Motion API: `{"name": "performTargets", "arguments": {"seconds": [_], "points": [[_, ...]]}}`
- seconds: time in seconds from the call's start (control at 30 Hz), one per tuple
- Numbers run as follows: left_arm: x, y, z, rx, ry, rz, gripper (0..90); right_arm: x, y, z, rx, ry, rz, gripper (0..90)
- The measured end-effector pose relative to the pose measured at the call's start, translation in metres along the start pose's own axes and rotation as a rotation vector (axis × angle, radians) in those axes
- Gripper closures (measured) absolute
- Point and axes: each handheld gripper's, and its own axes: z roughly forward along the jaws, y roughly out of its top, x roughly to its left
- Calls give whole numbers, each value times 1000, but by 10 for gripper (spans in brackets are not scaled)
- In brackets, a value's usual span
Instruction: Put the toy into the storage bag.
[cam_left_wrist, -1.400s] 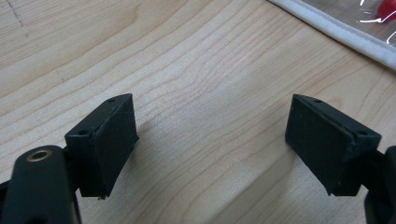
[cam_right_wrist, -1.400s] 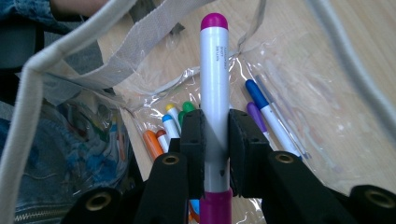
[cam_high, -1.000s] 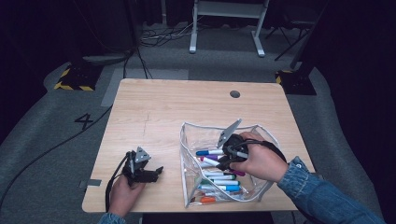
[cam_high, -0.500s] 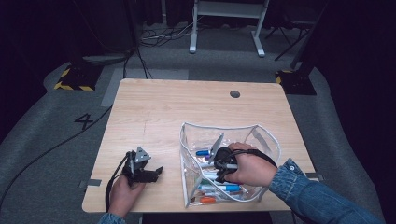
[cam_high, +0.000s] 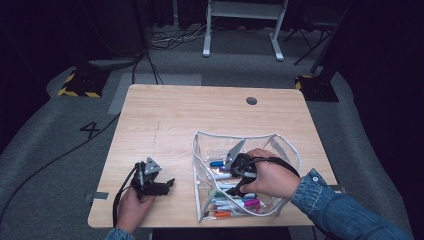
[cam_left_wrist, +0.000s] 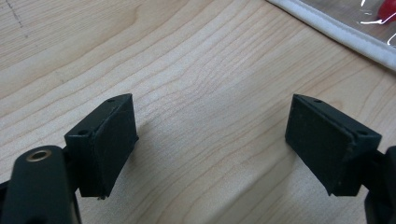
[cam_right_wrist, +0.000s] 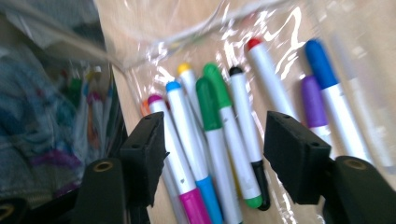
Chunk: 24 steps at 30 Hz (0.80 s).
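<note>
Clear plastic, edged in white piping, forms the open pouch (cam_high: 280, 145) on the pale wooden surface (cam_high: 200, 115), and inside it lies a loose heap of white-barrelled marker pens with coloured caps (cam_right_wrist: 219, 140) — green, blue, red, purple, yellow, black. The right hand-held gripper (cam_high: 239, 172) is down inside the pouch, and in the right gripper view its jaws have just been opening: they now stand wide above the pens, with a green-capped marker (cam_right_wrist: 212, 116) and its neighbours lying between them but untouched by either pad. It looks like the release at the end of a drop-off — a pen set among the rest. The next move likely calls for lifting straight up out of the pouch without snagging its thin wall or rim. The left hand-held gripper (cam_high: 160, 186) rests on the surface well to the left of the pouch, its jaws spread over bare wood (cam_left_wrist: 205, 116), holding nothing.
</note>
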Motion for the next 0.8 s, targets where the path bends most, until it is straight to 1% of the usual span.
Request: {"name": "performTargets", "arguments": {"seconds": [0.07,0.13,0.17,0.23,0.3,0.33,0.4,0.47,0.53,0.67,0.73,0.8], "points": [[0,0,0,0,0,0,169,-2,0,-11,-50,-29,9,361],[0,0,0,0,0,0,169,-3,0,-20,-81,-52,22,352],[0,0,0,0,0,0,169,-4,-1,-27,-104,-67,32,347],[0,0,0,-2,-2,-1,169,-7,-2,-38,-136,-83,47,344],[0,0,0,-4,-1,-3,169,-8,-4,-46,-159,-101,56,342],[0,0,0,-3,-1,-1,169,-9,-5,-53,-170,-104,69,342],[0,0,0,-2,-3,-2,169,-11,-9,-64,-197,-125,90,344],[0,0,0,-2,-3,-2,169,-13,-13,-74,-219,-150,99,346],[0,0,0,-2,-2,-1,169,-16,-20,-85,-248,-178,122,347],[0,0,0,-3,-2,1,169,-24,-38,-105,-290,-232,186,351],[0,0,0,3,-10,2,168,-29,-49,-113,-309,-244,218,351],[0,0,0,3,-4,2,168,-32,-59,-120,-324,-261,250,354]]}}
